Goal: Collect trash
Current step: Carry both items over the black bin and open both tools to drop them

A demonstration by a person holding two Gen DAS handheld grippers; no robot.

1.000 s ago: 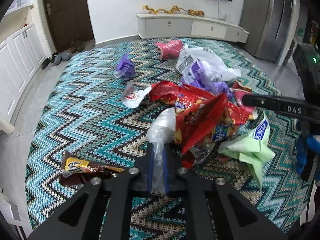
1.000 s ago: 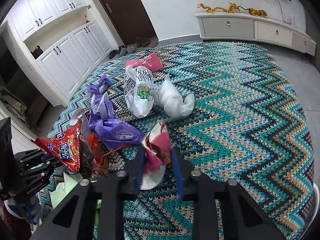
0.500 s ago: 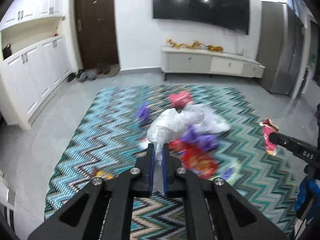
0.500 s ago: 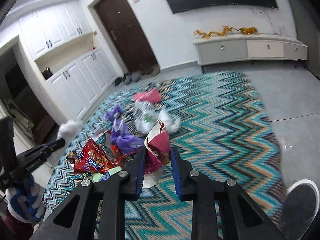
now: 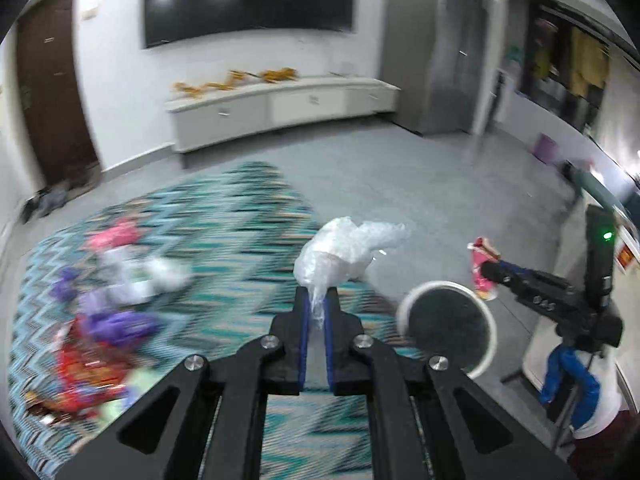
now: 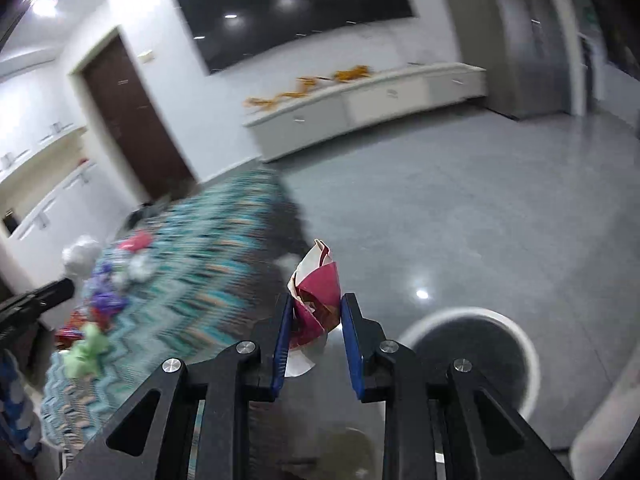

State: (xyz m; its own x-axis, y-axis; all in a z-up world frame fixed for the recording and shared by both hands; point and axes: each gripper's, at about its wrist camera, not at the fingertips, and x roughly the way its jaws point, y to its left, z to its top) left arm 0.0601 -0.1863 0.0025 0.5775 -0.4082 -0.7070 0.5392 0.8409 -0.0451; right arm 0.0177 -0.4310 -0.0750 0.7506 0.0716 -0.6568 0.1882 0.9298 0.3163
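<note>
Each view is taken from just behind a gripper's two fingers, angled down over the floor. From the left wrist, the zigzag rug is seen at left and the round bin at right. Shared by both views are the rug, bin, TV cabinet and wall screen.

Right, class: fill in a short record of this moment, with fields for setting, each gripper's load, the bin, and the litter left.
setting: living room, zigzag rug on grey floor
left gripper: shut on a crumpled clear plastic bag
right gripper: shut on a crumpled red-and-white wrapper
bin: round, white rim, dark inside, on the floor beside the rug, below and ahead of both grippers
litter left: blurred pile of wrappers on the rug
</note>
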